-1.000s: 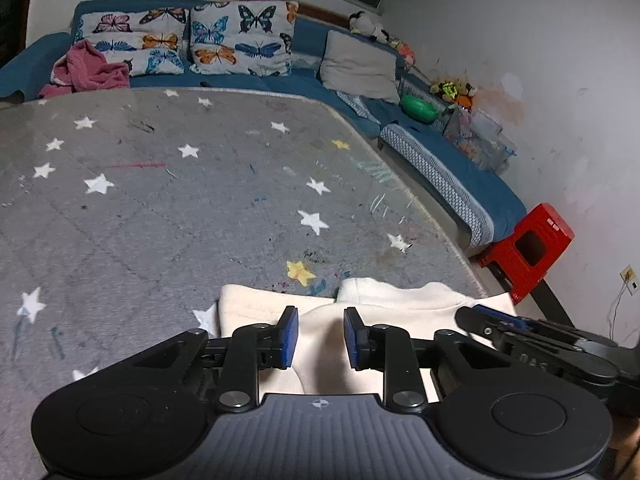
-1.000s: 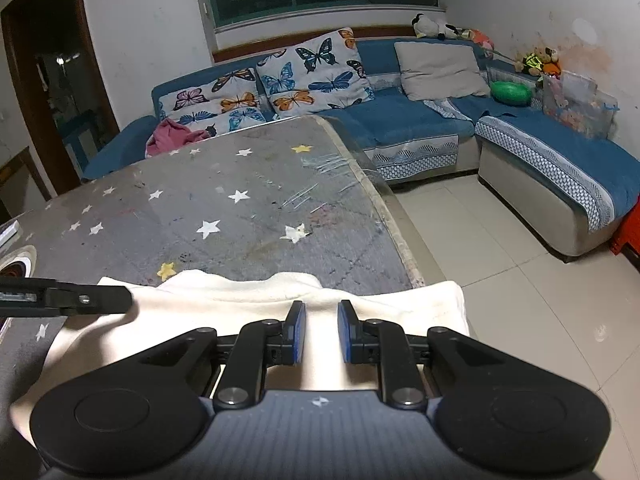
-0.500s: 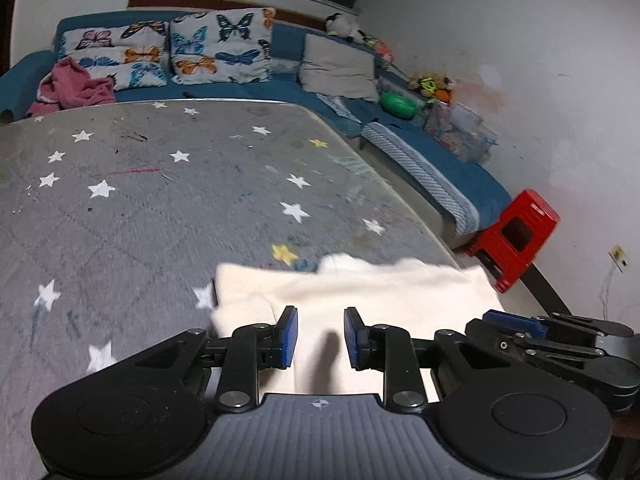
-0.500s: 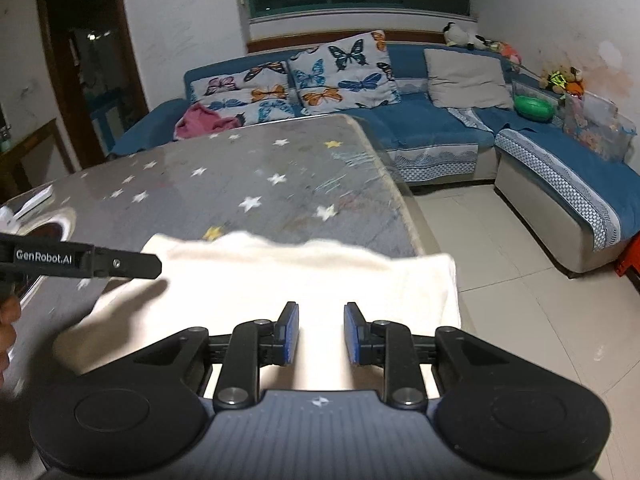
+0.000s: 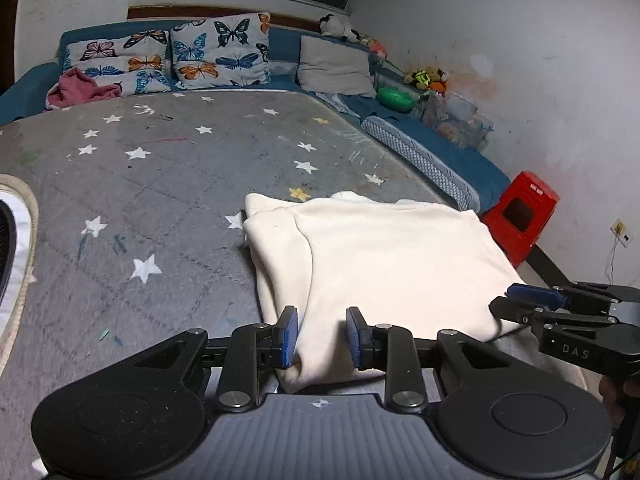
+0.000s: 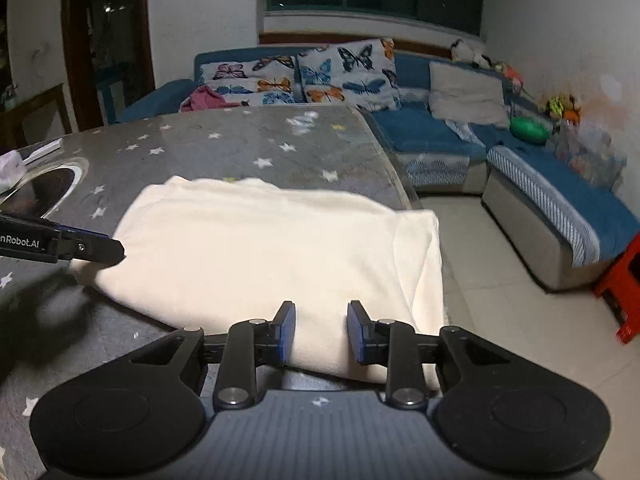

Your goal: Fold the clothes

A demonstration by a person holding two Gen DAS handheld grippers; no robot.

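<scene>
Garment: my folded cream garment [image 5: 392,264] lies ahead, long axis across both tools.
Left gripper [image 5: 322,336]: narrow gap, near edge between.
Right gripper [image 6: 321,330]: jaws opening, near edge between.

Both tools [image 5: 322,336] [image 6: 321,330] angled down — right's jaws opening

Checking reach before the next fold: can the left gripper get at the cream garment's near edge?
Probably yes: the left gripper already straddles the folded cream garment's near edge, jaws opening, nothing between.
</scene>
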